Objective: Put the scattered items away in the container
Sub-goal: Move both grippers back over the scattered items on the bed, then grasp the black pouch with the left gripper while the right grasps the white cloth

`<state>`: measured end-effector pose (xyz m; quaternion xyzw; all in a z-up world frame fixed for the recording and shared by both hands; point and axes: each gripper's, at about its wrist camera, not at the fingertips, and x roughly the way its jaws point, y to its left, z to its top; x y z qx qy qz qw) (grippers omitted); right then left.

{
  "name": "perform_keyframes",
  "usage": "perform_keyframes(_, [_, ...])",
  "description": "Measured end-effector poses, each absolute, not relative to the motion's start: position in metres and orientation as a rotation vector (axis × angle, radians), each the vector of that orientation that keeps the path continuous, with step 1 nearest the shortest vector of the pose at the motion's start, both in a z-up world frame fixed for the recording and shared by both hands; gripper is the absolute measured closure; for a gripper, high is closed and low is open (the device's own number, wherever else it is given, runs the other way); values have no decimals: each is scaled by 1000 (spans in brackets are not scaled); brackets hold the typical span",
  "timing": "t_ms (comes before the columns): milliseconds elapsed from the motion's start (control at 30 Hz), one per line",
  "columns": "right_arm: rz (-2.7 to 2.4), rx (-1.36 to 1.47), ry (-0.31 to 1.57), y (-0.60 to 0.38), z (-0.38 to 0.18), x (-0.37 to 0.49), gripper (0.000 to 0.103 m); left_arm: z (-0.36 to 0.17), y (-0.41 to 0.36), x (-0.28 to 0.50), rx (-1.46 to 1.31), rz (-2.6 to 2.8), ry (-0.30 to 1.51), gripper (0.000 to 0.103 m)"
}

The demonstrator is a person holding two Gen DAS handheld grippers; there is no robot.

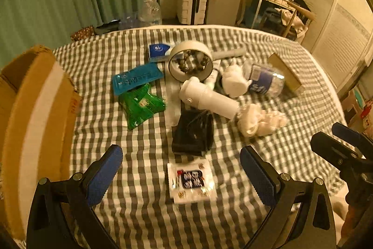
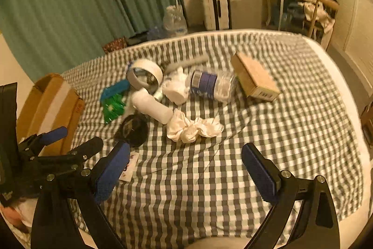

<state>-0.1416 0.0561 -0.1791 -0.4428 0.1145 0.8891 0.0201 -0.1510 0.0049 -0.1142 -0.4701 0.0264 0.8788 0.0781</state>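
while both grippers hang over the near edge of the gingham bed sheet [image 1: 144, 214], neither holds anything. left gripper [image 1: 181, 175]: jaws spread wide, ribbed blue pads, black frame, a flat glossy white sachet [image 1: 191, 180] with a dark label lying on the sheet between them. right gripper [image 2: 185, 170]: jaws also wide, only bare checked cloth between the pads.

container is a corrugated cardboard box [image 1: 35, 113], open-topped, a pale tape strip down its flap, sitting at the left edge of the bed, well apart from the pile.

scattered items cluster mid-bed:
- white smooth cylinder bottle [image 1: 208, 98] lying on its side, touching a limp black pouch [image 1: 193, 132]
- crinkly green packet [image 1: 139, 106] overlapping a flat blue packet [image 1: 136, 78]
- round white ring-shaped case [image 1: 190, 61], tilted, with dark beads inside
- clear plastic bottle [image 2: 212, 85] with a blue label, on its side, next to a rectangular kraft box [image 2: 254, 77]
- crumpled cream scrunchie [image 2: 194, 127], soft and ruffled, just beside the cylinder's end
- white rolled cloth [image 2: 176, 88], shape unclear
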Motion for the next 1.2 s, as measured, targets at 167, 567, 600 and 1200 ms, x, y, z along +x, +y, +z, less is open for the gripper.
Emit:
perform_keyframes(167, [2668,-1464,384,59,-211,-174,6,-144,7,-169,-1452,2603,61,0])
perform_keyframes(567, [2604,-1608,414,63,-269,-230,6,-201,5,-204,-1539,2558,-27,3])
perform_keyframes(600, [2604,-1613,410,62,-271,-233,6,-202,3,-205,-1537,2554,-50,5])
perform_keyframes(1200, [2632,-1616,488,49,-254,-205,88,-159,-21,-180,-1478,2516,-104,59])
